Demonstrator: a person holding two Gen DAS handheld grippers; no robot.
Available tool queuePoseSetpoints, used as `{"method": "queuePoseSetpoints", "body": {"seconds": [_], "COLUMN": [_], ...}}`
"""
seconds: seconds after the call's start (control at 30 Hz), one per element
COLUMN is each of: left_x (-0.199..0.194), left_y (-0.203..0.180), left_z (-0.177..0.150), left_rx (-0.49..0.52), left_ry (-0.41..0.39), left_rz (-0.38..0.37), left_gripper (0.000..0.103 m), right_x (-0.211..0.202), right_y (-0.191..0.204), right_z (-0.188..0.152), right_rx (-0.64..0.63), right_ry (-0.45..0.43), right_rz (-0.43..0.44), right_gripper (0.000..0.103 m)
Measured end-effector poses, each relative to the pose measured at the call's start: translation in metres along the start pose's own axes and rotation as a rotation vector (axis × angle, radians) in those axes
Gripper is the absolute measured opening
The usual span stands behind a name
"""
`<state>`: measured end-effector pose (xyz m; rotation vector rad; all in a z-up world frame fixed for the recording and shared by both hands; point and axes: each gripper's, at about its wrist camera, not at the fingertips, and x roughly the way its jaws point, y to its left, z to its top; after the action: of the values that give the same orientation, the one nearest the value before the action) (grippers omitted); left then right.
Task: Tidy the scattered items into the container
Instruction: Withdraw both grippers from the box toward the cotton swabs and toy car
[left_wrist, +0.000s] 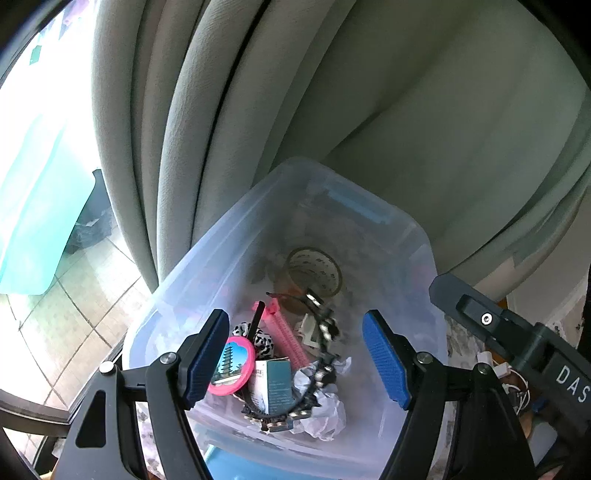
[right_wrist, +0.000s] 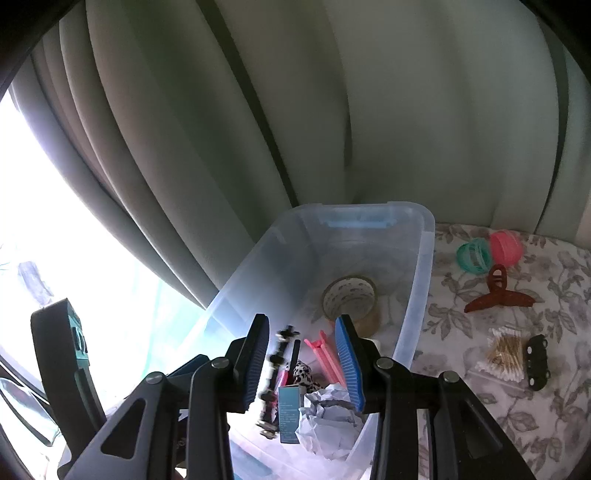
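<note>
Translucent plastic storage bin (right_wrist: 413, 280): landmark, on a floral cloth. Left gripper (left_wrist: 295, 362): angled down over the bin, fingers wide apart, holding nothing. Right gripper (right_wrist: 303, 363): angled down over the bin, fingers parted; black beaded headband (right_wrist: 275, 380) between them, blurred, long axis near upright, contact unclear. Rust-red claw clip (right_wrist: 496, 293): right of the bin.

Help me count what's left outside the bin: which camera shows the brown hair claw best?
The right wrist view: the brown hair claw lies unobstructed on the floral cloth, right of the clear bin. The left wrist view doesn't show it.
</note>
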<state>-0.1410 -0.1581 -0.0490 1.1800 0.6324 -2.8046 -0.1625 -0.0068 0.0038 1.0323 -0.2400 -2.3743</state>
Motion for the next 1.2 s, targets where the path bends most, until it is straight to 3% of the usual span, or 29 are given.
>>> {"method": "queuePoseSetpoints", "body": {"seconds": [0.73,1.2], "left_x": [-0.007,-0.018], "left_y": [-0.030,-0.100], "left_z": [-0.003,-0.014], "left_rx": [0.044,0.156], "left_ry": [0.003,-0.027], "left_rz": [-0.009,-0.015], "left_gripper": [0.076,0.076], "right_x": [-0.019,-0.076], "right_y": [-0.018,-0.080], "right_z": [-0.008,-0.017], "right_rx": [0.023,0.143], "right_ry": [-0.004,-0.106], "right_rz": [0.004,-0.025], "right_gripper": [0.041,0.040]}}
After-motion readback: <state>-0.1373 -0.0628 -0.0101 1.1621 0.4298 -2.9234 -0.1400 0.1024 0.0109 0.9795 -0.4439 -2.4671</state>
